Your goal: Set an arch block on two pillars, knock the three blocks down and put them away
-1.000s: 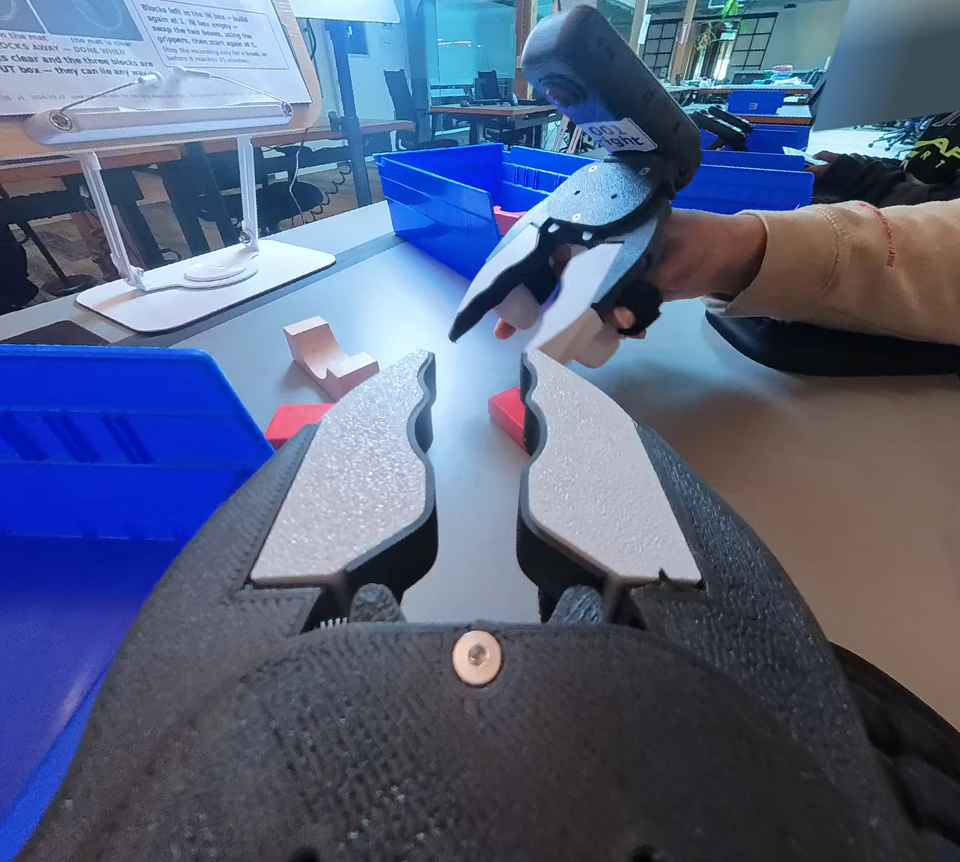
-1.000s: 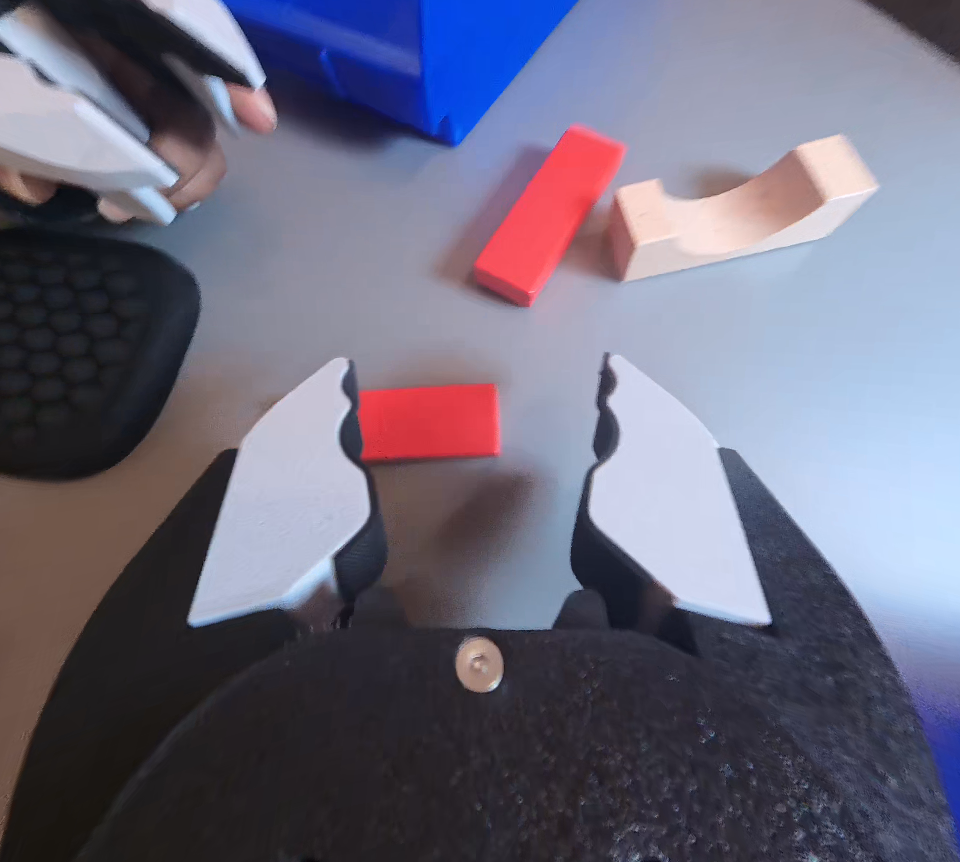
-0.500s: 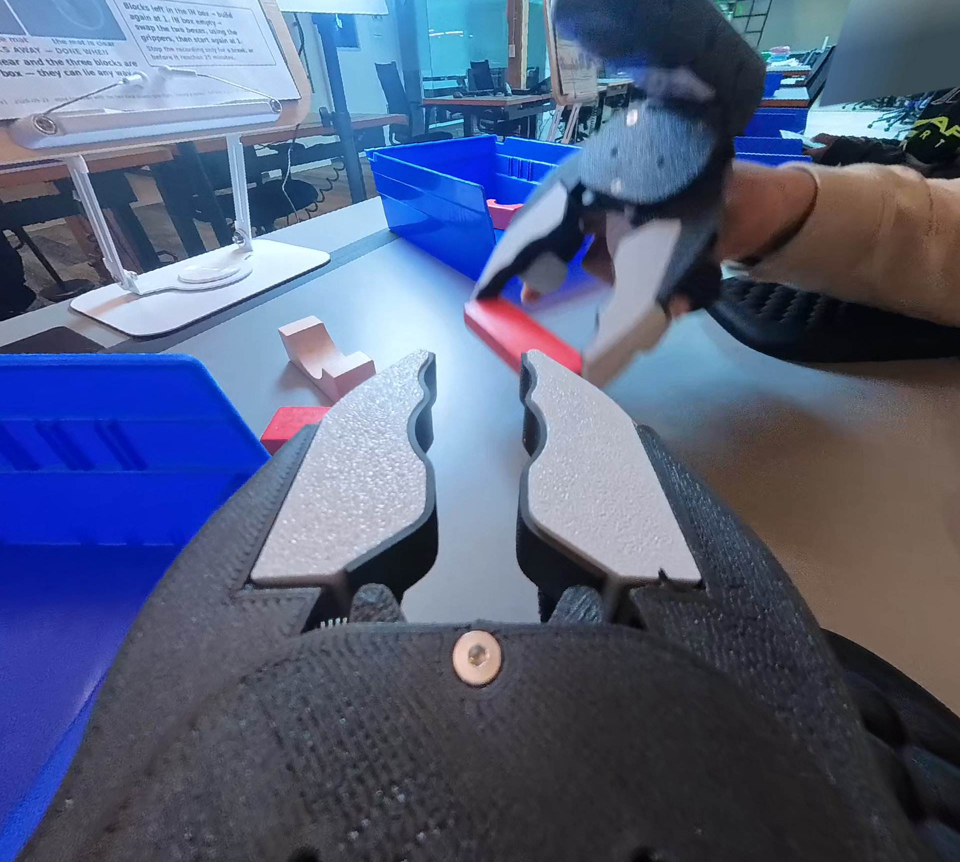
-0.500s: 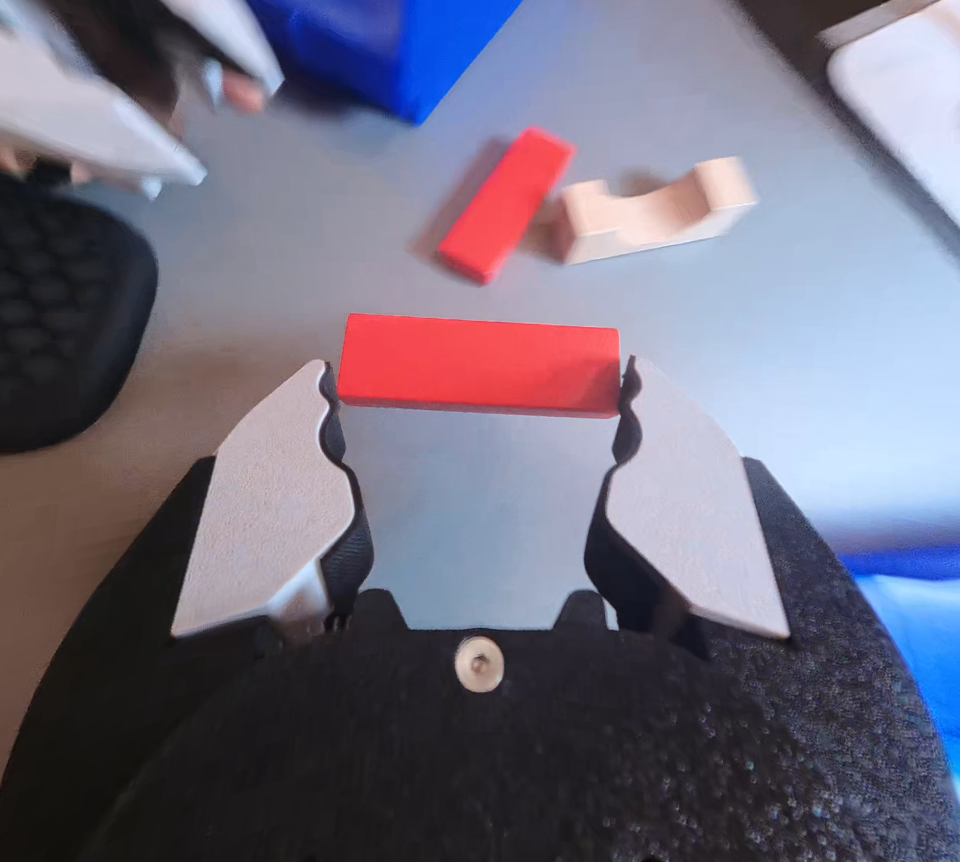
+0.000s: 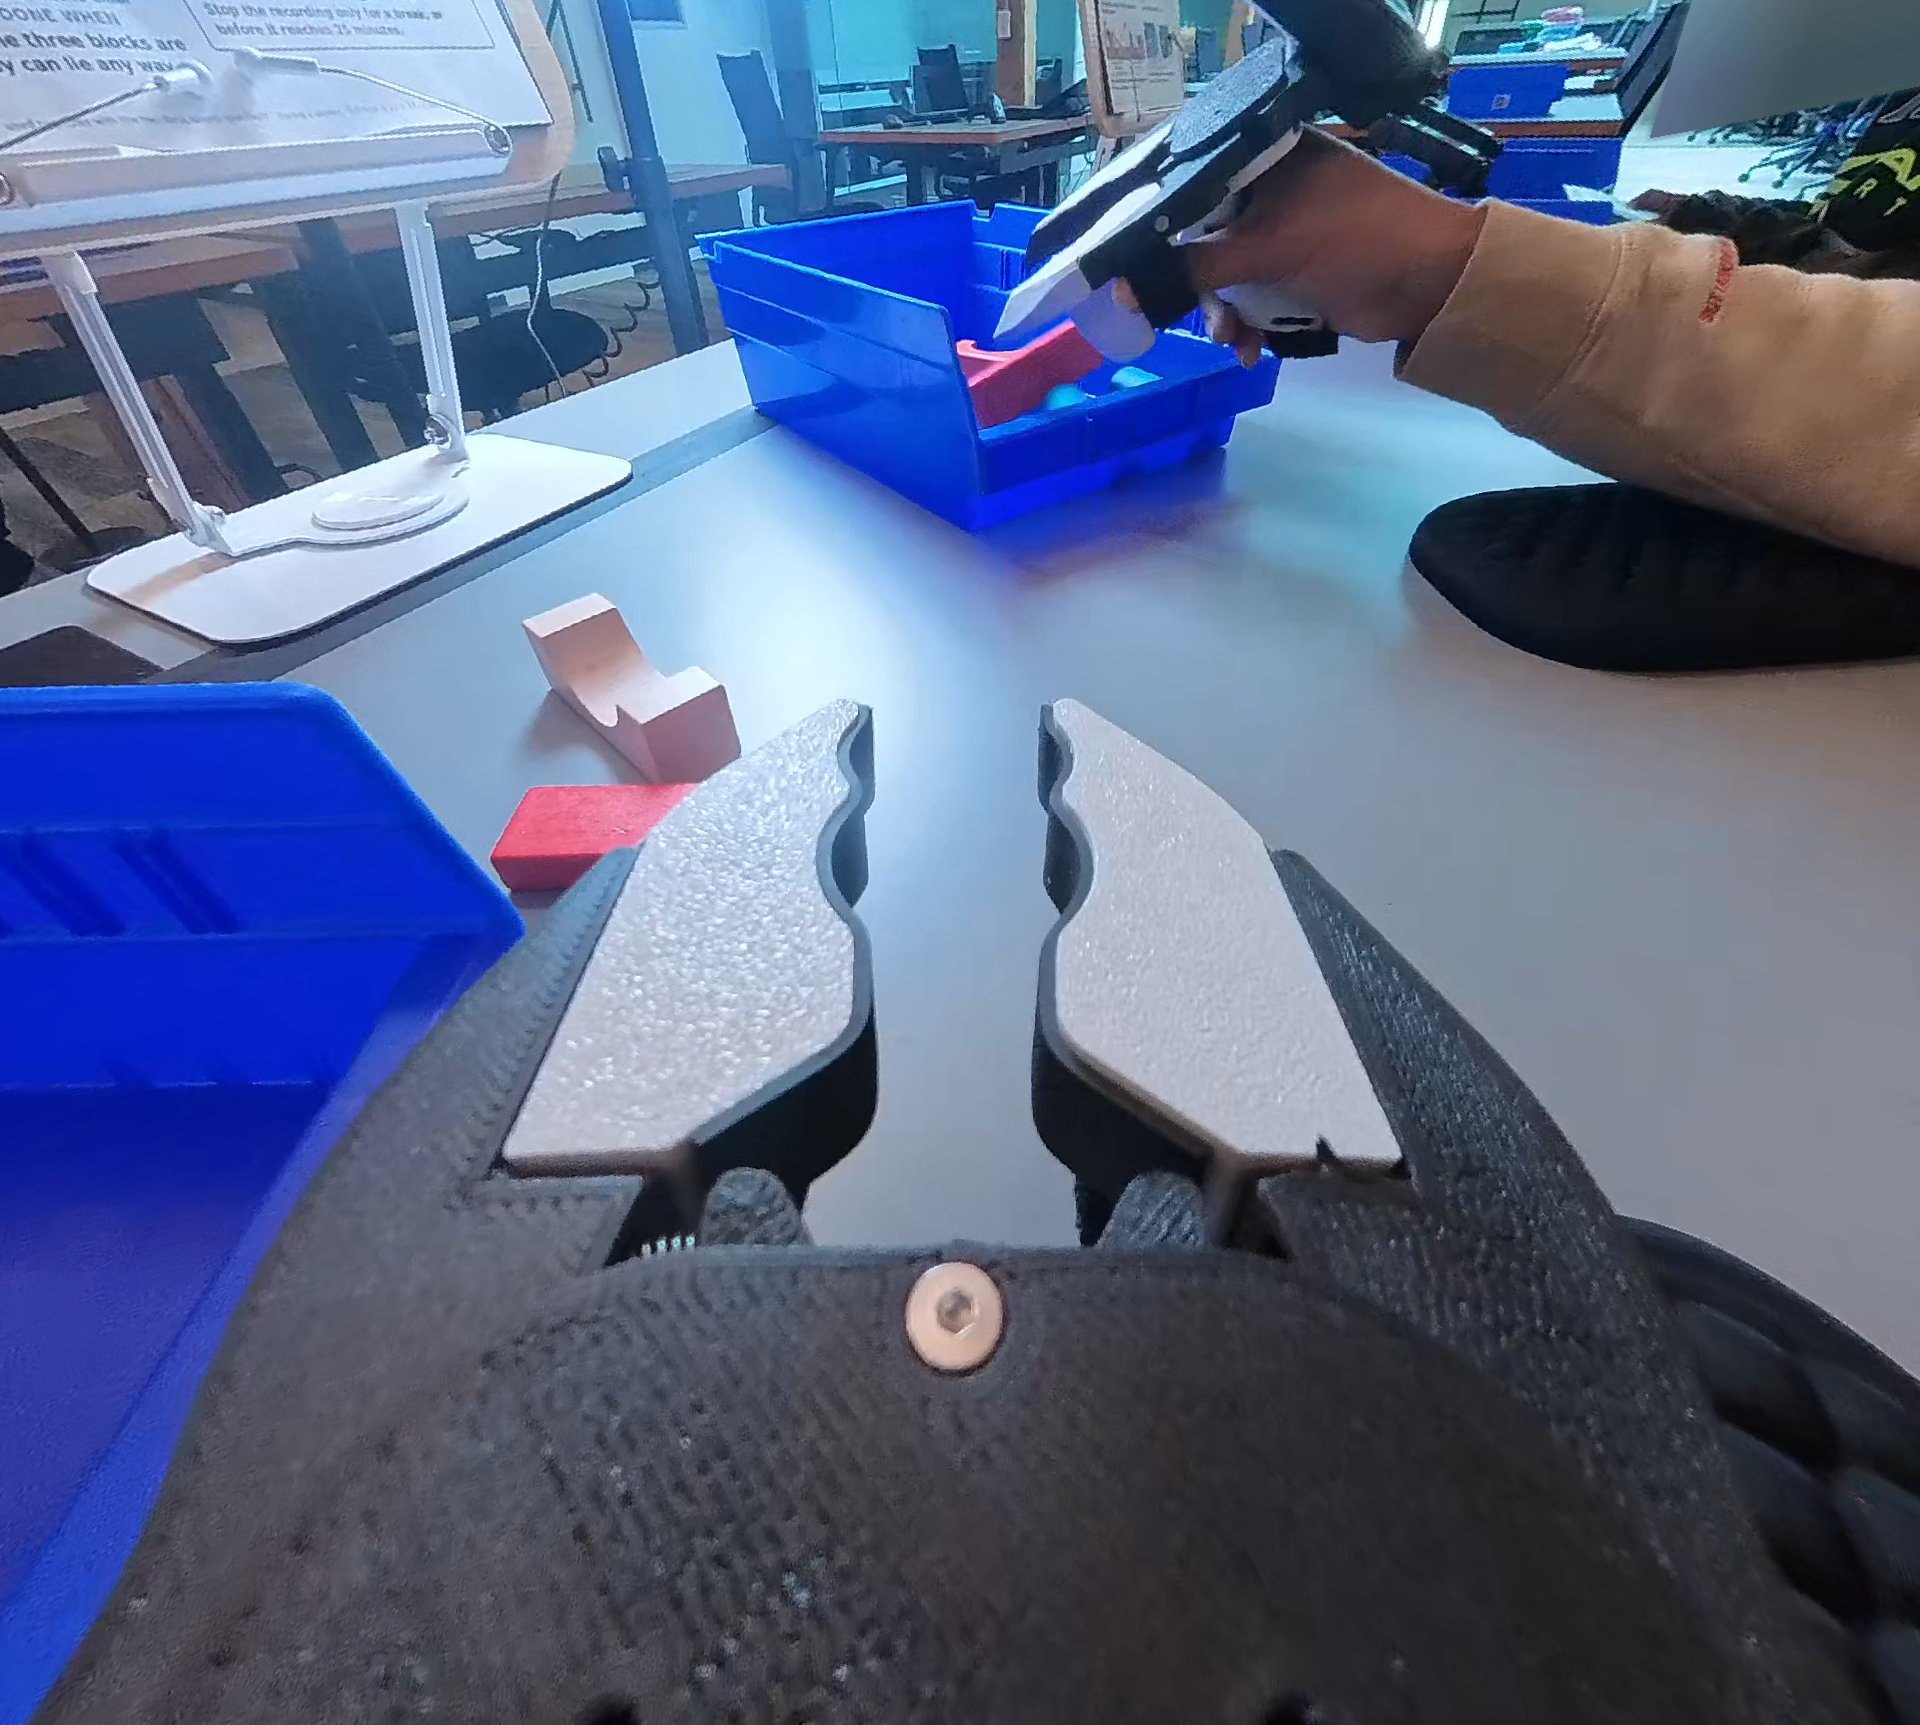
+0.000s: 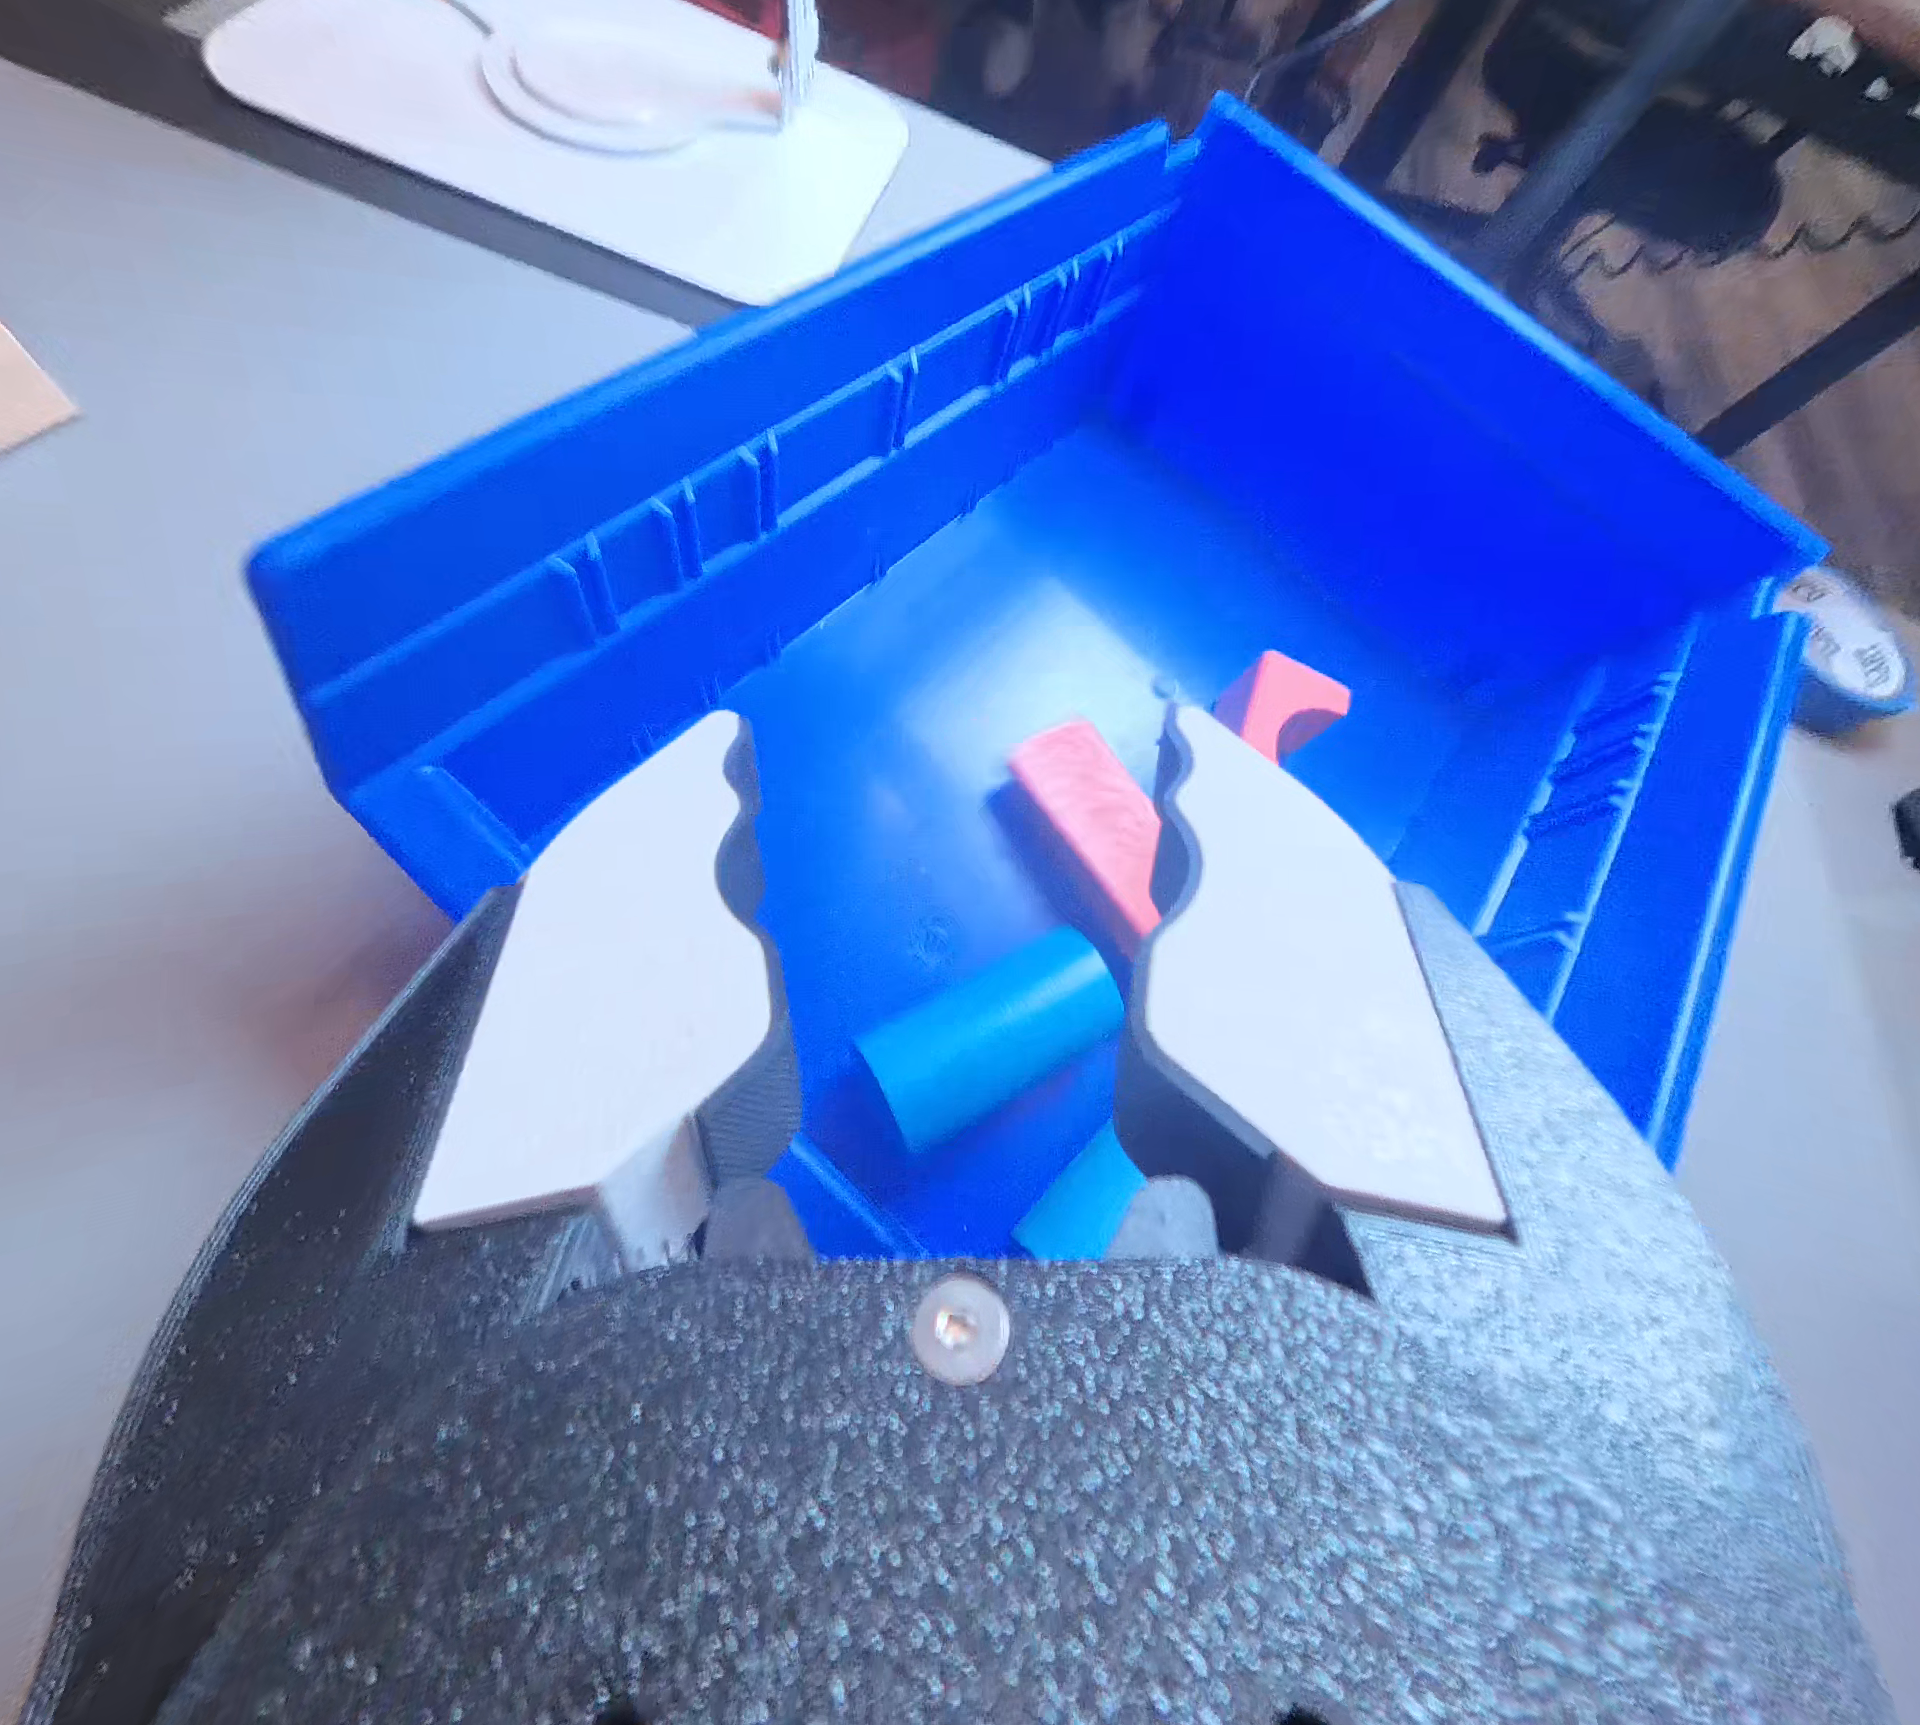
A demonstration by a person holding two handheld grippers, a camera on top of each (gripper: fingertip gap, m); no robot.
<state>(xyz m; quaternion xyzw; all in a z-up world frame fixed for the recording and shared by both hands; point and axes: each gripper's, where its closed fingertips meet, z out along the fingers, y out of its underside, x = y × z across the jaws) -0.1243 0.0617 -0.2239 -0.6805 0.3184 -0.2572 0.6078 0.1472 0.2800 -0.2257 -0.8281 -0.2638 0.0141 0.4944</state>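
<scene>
A wooden arch block (image 5: 634,688) lies on its side on the grey table, with a red pillar block (image 5: 582,828) just in front of it. My left gripper (image 5: 956,725) hovers low to their right, narrowly open and empty. My right gripper (image 6: 956,725) is open over the far blue bin (image 6: 644,532). The other red pillar block (image 6: 1091,828) lies loose inside the bin beside my right finger. In the left wrist view the right gripper (image 5: 1070,314) points down into that bin (image 5: 862,366) above the red block (image 5: 1029,382).
The far bin also holds two blue cylinders (image 6: 987,1036) and another red piece (image 6: 1288,704). A second blue bin (image 5: 156,844) stands at the near left. A white document stand (image 5: 353,532) is at the back left, and a black pad (image 5: 1662,574) on the right.
My right gripper closed on the near red block, lifted it off the table, carried it to the far blue bin and opened, leaving it inside. My left gripper has barely moved.
</scene>
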